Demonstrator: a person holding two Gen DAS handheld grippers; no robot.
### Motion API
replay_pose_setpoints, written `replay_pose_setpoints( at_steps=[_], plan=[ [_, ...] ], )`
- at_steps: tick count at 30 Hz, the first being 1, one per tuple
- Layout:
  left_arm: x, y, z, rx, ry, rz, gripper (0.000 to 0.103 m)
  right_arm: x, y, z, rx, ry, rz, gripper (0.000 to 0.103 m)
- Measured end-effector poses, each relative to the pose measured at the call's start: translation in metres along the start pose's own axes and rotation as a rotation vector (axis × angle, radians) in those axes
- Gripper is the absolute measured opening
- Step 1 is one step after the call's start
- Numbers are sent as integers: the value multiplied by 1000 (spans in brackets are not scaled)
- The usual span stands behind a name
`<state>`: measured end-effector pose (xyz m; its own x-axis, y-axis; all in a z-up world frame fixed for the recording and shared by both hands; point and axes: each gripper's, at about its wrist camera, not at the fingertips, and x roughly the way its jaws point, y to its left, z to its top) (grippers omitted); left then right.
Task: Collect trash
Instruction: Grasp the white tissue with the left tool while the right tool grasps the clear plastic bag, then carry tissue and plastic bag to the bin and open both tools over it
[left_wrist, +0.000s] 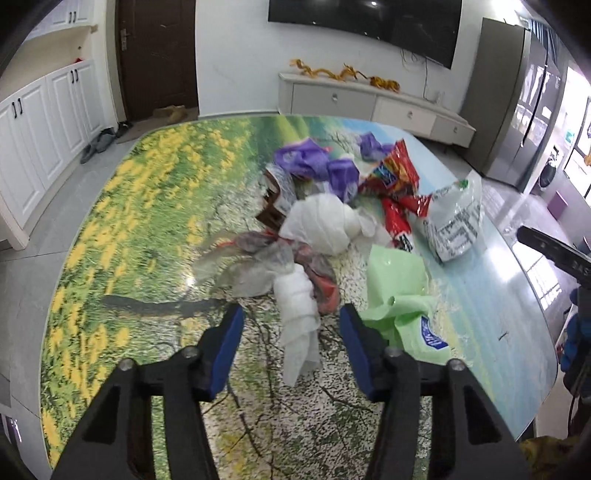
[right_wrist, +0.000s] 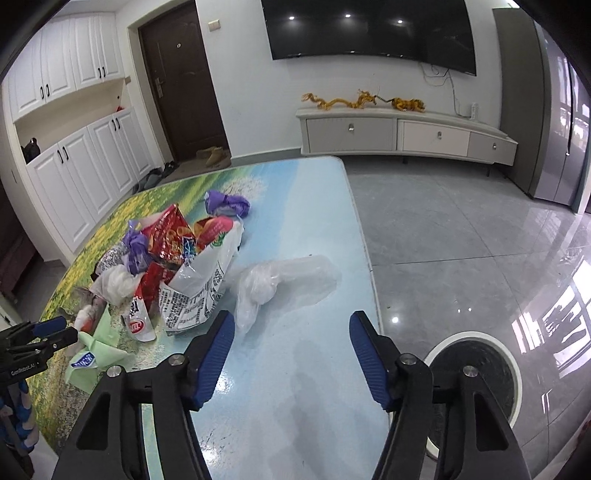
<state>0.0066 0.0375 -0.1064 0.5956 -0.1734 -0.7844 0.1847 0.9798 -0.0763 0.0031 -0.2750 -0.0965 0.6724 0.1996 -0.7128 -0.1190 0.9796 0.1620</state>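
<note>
- Hovering over the printed table (left_wrist: 147, 206), the left gripper (left_wrist: 291, 325) stands spread, a twisted white tissue (left_wrist: 299, 310) between its blue pads, untouched.
- Right gripper (right_wrist: 291, 332) — spread, empty — just short of a clear plastic bag (right_wrist: 280, 280).
- Wrapper pile (left_wrist: 369, 184) mid-table; round bin (right_wrist: 476, 373) on the floor beside it.

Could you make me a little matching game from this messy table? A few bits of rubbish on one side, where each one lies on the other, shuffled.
Things:
1. twisted white paper towel
2. clear crumpled plastic bag
3. light green plastic wrapper
4. round white-rimmed bin

Places:
A. on the floor beside the table
B. between the left gripper's blue pads
C. alone on the blue part of the tabletop
D. just right of the left gripper

Pairs: 1-B, 2-C, 3-D, 4-A
</note>
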Motion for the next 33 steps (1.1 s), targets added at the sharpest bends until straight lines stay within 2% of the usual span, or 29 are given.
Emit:
replay_pose_setpoints(
  at_steps=[8,13,16,20,29,33],
  plan=[
    [12,2,-2,-4,39,-22,25,27,8,3,-32,62,70,53],
    [14,4,-3,-4,38,-26,18,39,17,7,-66,82,92,47],
    [11,4,-3,-1,29,-27,16,49,20,7,-81,103,100,39],
    [3,6,-3,-4,12,-38,14,54,16,5,-68,120,107,12],
    [-22,8,-10,-8,-17,-108,13,25,9,-1,-57,85,129,8],
    [-36,4,-13,5,-46,-108,13,9,4,-4,-39,60,131,8]
  ],
)
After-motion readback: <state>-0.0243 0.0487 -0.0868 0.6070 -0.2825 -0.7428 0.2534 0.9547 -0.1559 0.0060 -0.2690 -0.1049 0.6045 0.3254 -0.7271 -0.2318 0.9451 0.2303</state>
